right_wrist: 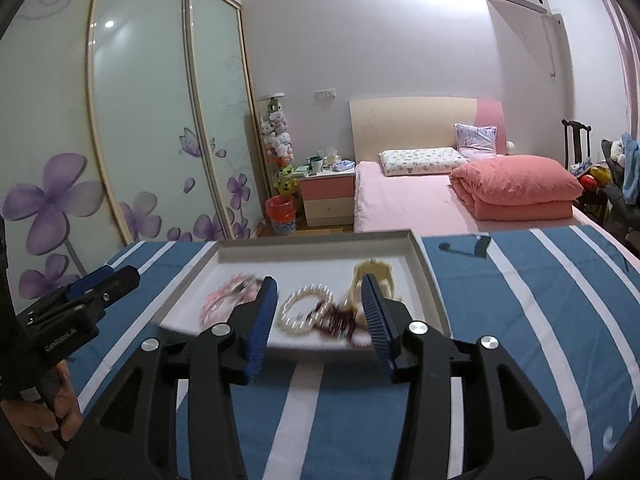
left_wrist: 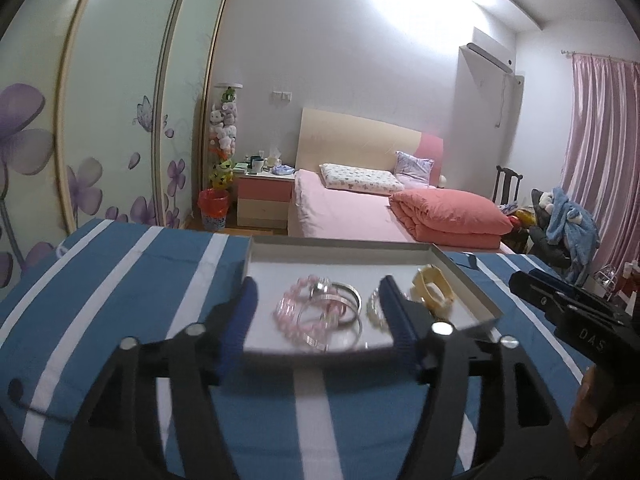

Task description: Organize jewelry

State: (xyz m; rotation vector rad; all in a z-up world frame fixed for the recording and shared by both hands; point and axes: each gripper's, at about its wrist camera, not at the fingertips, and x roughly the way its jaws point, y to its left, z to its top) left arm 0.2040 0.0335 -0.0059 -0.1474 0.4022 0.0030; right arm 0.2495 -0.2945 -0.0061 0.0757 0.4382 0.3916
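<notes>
Hovering wide-jawed over the tray, both the left gripper and right gripper hold nothing; I'd take one piece singly. Pearl bracelet near the tray's middle looks easiest.

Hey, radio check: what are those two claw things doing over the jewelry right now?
Left gripper open, empty. Right gripper open, empty. Pink bead bracelet, pearl bracelet, yellow bangle in tray. Nothing blocking.

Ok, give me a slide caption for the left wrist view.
Open left gripper hovering over pink bead bracelet in a white tray.

Tray rim walls crowded bracelets; open above.
</notes>
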